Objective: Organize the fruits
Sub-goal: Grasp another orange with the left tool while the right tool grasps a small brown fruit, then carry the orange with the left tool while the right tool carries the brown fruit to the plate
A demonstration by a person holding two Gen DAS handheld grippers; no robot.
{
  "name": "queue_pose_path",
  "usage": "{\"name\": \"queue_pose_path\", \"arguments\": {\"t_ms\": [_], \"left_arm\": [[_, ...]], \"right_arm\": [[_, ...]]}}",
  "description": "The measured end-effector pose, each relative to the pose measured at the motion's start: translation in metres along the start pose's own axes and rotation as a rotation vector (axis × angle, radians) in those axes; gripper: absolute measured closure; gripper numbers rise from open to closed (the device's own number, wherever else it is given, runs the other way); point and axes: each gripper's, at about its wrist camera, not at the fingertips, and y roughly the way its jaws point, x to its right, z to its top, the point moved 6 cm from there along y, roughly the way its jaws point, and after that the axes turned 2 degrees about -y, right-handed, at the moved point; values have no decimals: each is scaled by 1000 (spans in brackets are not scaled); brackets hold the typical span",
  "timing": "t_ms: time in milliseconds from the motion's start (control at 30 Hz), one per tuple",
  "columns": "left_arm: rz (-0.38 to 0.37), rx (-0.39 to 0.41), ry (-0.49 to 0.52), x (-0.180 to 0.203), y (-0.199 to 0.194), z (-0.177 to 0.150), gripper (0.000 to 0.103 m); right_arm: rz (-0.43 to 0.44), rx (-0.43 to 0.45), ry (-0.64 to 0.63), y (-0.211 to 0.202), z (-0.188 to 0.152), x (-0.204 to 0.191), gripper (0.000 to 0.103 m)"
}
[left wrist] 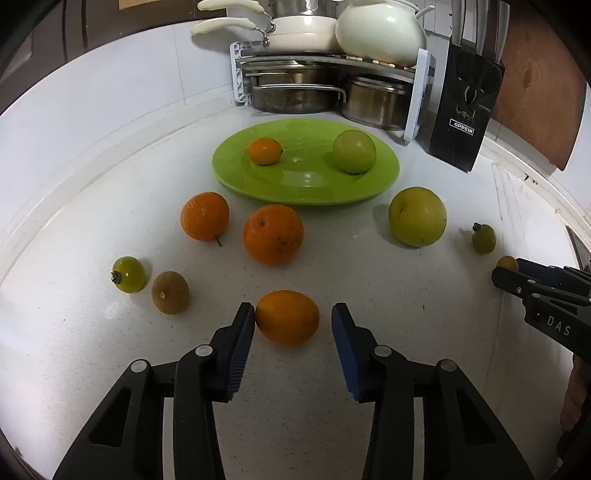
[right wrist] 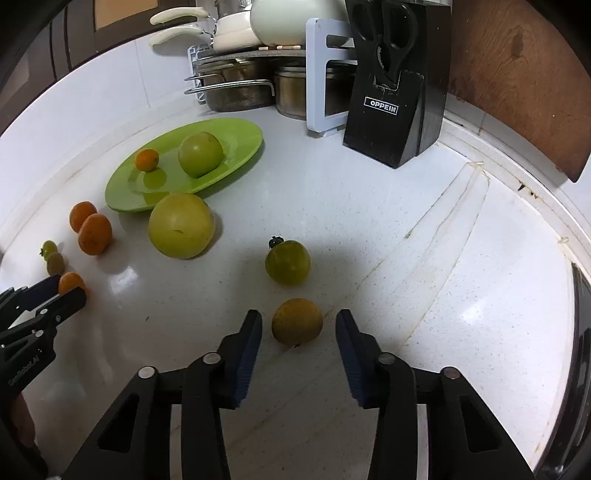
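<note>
A green plate [left wrist: 258, 181] [right wrist: 122, 199] holds a small orange fruit [left wrist: 264, 150] and a green apple [left wrist: 354, 150]. My left gripper [left wrist: 293, 321] is open around a small orange fruit [left wrist: 287, 316] on the counter; its left pad touches the fruit. My right gripper [right wrist: 298, 325] is open around a brown-yellow round fruit [right wrist: 297, 321], pads apart from it. Two oranges [left wrist: 273, 234] [left wrist: 204, 215], a green apple [left wrist: 416, 216] [right wrist: 181, 225], two green tomatoes [left wrist: 128, 274] [right wrist: 287, 262] and a brown fruit [left wrist: 170, 292] lie on the counter.
A pot rack [left wrist: 325, 85] with pans and a cream teapot [left wrist: 380, 33] stands at the back. A black knife block [left wrist: 463, 110] [right wrist: 391, 96] stands right of it. A wooden board [right wrist: 517, 74] leans on the wall. The counter edge [right wrist: 580, 332] runs at right.
</note>
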Motion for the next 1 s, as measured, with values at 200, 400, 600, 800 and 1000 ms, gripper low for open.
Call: {"name": "queue_pose_path", "arguments": {"t_ms": [200, 400, 600, 800, 1000], "left_arm": [[1, 6, 6, 0, -1, 0, 67], [-11, 8, 8, 0, -2, -1, 67], [-10, 23, 15, 0, -9, 0, 68], [-12, 34, 22, -1, -21, 8, 68], [-31, 76, 36, 1, -39, 20, 68]], "right_arm": [[-1, 0, -10, 1, 0, -1, 74], [5, 8, -17, -2, 1, -3, 74], [13, 24, -27, -9, 4, -6, 74], [23, 55, -35, -22, 10, -11, 74], [37, 99, -46, -38, 19, -18, 74]]}}
